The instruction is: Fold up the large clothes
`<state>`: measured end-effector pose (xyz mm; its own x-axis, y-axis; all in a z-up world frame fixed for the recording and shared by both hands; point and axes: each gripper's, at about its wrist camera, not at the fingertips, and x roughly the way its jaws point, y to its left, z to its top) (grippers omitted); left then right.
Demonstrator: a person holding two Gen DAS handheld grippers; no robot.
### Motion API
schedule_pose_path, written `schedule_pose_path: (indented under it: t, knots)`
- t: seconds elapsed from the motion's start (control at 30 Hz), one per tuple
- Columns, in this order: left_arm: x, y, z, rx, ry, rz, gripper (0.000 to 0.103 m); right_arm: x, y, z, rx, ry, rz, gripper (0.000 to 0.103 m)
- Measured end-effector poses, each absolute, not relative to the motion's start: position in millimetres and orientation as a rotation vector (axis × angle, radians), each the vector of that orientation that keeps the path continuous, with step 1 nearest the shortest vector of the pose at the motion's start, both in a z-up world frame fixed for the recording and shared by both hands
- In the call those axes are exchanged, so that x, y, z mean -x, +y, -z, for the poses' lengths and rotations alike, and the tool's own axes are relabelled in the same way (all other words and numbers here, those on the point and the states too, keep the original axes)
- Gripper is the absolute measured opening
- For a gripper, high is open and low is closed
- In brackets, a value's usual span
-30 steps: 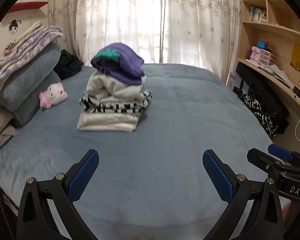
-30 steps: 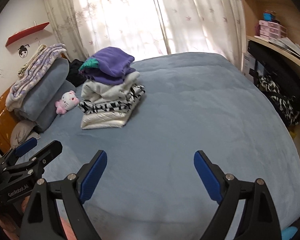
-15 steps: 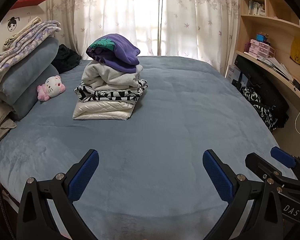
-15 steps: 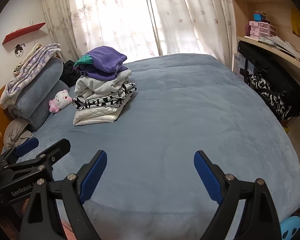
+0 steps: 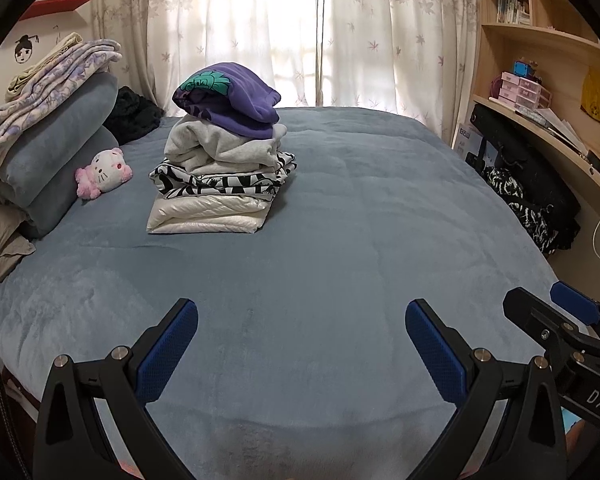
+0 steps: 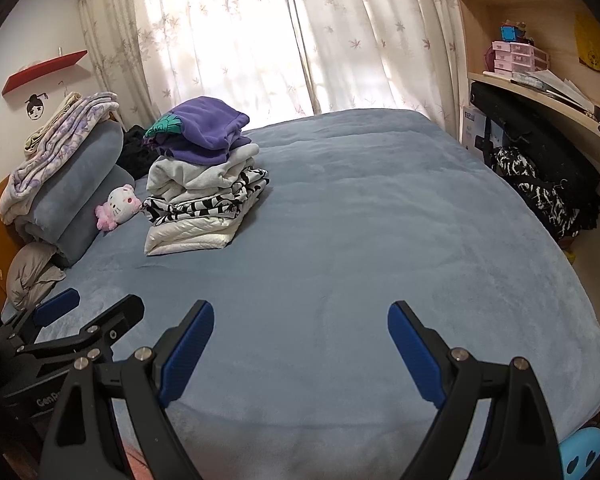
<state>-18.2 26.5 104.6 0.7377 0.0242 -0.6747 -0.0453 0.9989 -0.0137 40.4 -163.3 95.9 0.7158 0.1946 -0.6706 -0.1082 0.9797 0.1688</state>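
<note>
The left gripper (image 5: 301, 318) hangs over the near edge of the bed (image 5: 360, 220), and its jaws are spread wide with nothing between them. The right gripper (image 6: 301, 322) is just beside it, also above the near edge, with its jaws released and empty. Each gripper shows in the other camera at the side: the right one (image 5: 556, 312) at the lower right of the left wrist view, the left one (image 6: 96, 308) at the lower left of the right wrist view.

The folded clothes (image 5: 220, 156) stand in 1 stack on the blue-grey bed cover, well apart from both grippers, toward the far left part of the bed. At the bottom is a white padded garment (image 5: 208, 218), on it a black-and-white patterned piece (image 5: 224, 178), then a grey sweatshirt (image 5: 216, 148), and on top a purple sweatshirt (image 5: 236, 96) with a green print. The top pieces lean a little and are not so flat as the lower ones.

Left of the stack lies a small pink and white plush cat (image 5: 104, 172), against rolled grey-blue bedding (image 5: 52, 156). Behind the bed hang light curtains (image 5: 300, 28), and wooden shelves (image 5: 540, 40) stand at the right.
</note>
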Motion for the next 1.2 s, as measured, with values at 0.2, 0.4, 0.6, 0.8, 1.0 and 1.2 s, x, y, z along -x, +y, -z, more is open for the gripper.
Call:
schedule_pose_path:
  t: [0.2,0.4,0.6,0.8,1.0,1.2]
  knots:
    - [19.4,25.5,-102.0,0.031,0.747,-0.037,0.103,-40.5,-161.4,-92.5,-0.118,0.768,-0.173,0.089]
    - [17.1,28.1,-100.2,0.033,0.754,-0.037,0.103,-39.5,-159.6,-88.4,-0.113,0.780,-0.177,0.089]
    - [16.4,28.3,-99.3,0.029,0.752,-0.039,0.103,-39.6,-160.6,-87.6,-0.112,0.782,-0.174,0.089]
    - [16.9,27.3,-99.0,0.028,0.753,-0.041,0.103,-39.4,-159.9,-87.6,-0.112,0.782,-0.176,0.089]
    - [18.0,27.0,-99.0,0.029,0.754,-0.041,0.103,-38.6,-158.7,-88.4,-0.113,0.779,-0.181,0.089]
    - [19.0,28.5,-97.2,0.032,0.757,-0.041,0.103,-38.5,-158.2,-88.2,-0.113,0.780,-0.189,0.089]
